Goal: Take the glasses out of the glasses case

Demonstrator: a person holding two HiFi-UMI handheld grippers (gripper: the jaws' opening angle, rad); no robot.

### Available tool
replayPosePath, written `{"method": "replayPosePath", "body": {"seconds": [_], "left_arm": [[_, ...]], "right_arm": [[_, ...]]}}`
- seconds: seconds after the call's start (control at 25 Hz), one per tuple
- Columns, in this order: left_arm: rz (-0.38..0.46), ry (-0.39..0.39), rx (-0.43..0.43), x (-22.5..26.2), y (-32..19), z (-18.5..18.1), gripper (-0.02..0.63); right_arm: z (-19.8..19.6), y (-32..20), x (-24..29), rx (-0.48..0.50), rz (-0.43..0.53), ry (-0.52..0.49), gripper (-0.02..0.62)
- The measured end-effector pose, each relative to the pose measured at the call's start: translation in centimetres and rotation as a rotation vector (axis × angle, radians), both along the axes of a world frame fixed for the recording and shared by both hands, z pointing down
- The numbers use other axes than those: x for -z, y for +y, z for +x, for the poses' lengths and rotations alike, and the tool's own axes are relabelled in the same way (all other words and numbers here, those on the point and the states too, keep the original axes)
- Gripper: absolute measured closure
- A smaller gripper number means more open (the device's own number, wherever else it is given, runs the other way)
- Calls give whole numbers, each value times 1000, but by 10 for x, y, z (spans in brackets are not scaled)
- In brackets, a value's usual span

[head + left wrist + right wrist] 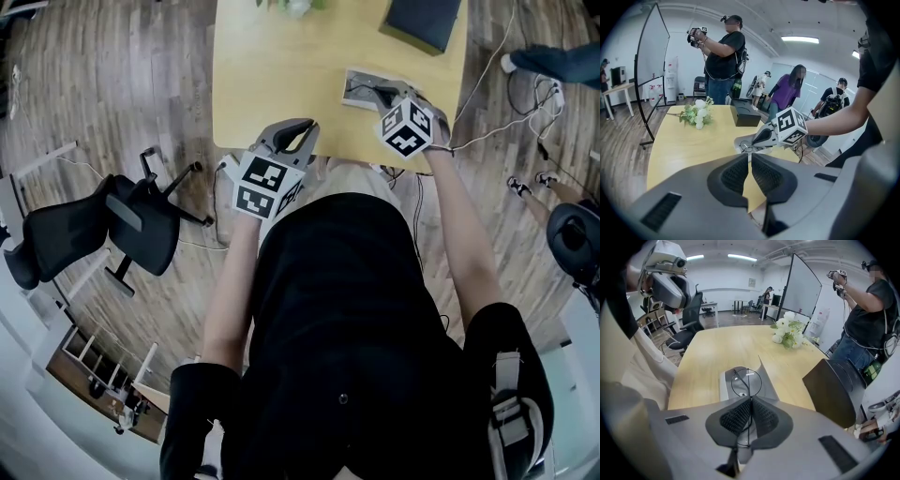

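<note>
Right gripper view: right gripper (751,400) fingers (736,418) clamped on thin wire glasses (746,381), held right over open grey case (724,386) on tabletop (717,348); can't tell if glasses touch case. Left gripper view: left gripper (750,157) fingers (735,176) almost together, nothing between. Head view: case at 2 o'clock from left gripper.

- Black short-sleeved shirt (347,328).
- Grey left gripper (300,127) and right gripper (380,94), smooth moulded shells.
- Black ribbed pads (736,173) line the fingers' inner faces.
- Black-and-white marker cube (265,185) sits behind each gripper's fingers.
</note>
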State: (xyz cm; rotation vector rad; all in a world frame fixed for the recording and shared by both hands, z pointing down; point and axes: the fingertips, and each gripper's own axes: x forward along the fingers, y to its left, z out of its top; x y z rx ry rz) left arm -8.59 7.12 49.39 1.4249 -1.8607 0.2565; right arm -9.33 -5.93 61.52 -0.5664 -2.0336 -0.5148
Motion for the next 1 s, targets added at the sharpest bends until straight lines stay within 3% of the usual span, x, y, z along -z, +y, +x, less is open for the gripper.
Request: {"method": "replayPosePath", "body": {"seconds": [0.56, 1.0], "left_arm": [[37, -45, -19, 16, 2, -6, 566], [103, -83, -19, 37, -8, -15, 566]], "right_arm": [[11, 3, 40, -8, 37, -102, 571], [11, 16, 106, -21, 30, -246, 571]]}}
